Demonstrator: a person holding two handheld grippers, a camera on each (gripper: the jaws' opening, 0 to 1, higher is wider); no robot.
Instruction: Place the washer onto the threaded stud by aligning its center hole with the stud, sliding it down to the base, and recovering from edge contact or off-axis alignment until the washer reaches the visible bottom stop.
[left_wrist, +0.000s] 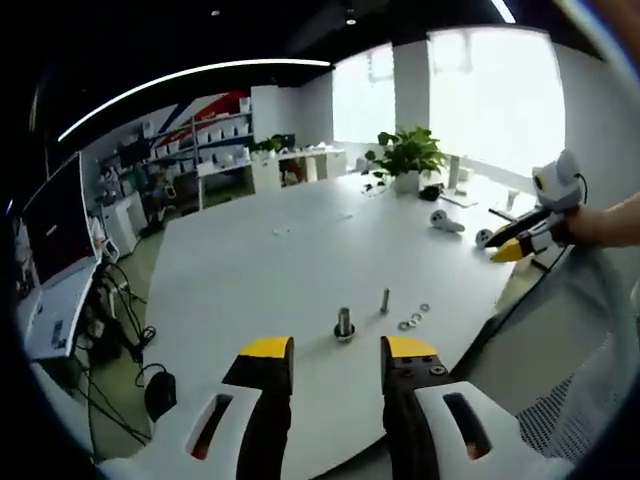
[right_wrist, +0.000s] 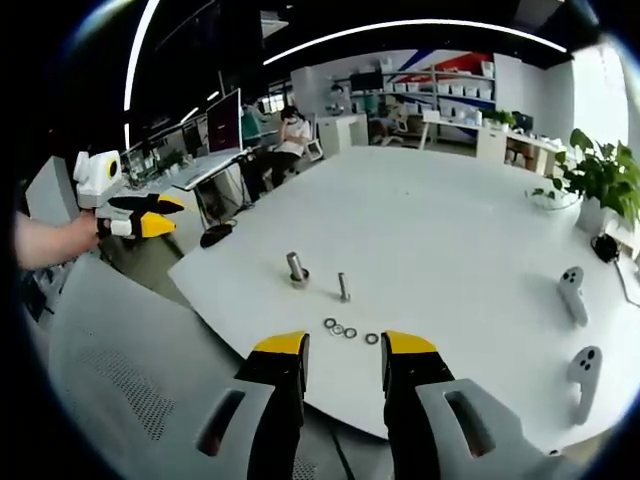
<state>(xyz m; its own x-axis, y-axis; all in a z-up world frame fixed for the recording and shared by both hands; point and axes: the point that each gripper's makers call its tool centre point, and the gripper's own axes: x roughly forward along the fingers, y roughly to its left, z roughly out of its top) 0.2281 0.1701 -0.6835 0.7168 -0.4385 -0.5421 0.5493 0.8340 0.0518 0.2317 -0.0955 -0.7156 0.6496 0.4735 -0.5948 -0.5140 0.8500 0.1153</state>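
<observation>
1. Take the threaded stud (right_wrist: 343, 286) as your landmark: it stands upright on the white table (right_wrist: 450, 230), close to the table edge nearest you.
2. In the right gripper view, your left gripper (right_wrist: 160, 221) is held off the table, far to the left of the stud, over the floor. I cannot tell whether its jaws are spread or pressed together from this angle. In its own view, the left gripper (left_wrist: 337, 352) has its yellow-tipped jaws spread with nothing between them.
3. Just left of the stud stands a thicker bolt-like post (right_wrist: 297, 268) on a round base, apart from the stud.
4. Just in front of the stud, towards you, lie the washers (right_wrist: 340, 328), a short row of small rings flat on the table with one more washer (right_wrist: 372, 339) slightly to the right. None is on the stud yet.
5. Your right gripper (right_wrist: 344, 347) hangs at the table edge below the washers, jaws spread and holding nothing, probably lined up for a pick.
6. Well to the right of the stud rest two white handheld controllers (right_wrist: 572, 290) and a potted plant (right_wrist: 603, 180). Nothing blocks the way to the washers.
</observation>
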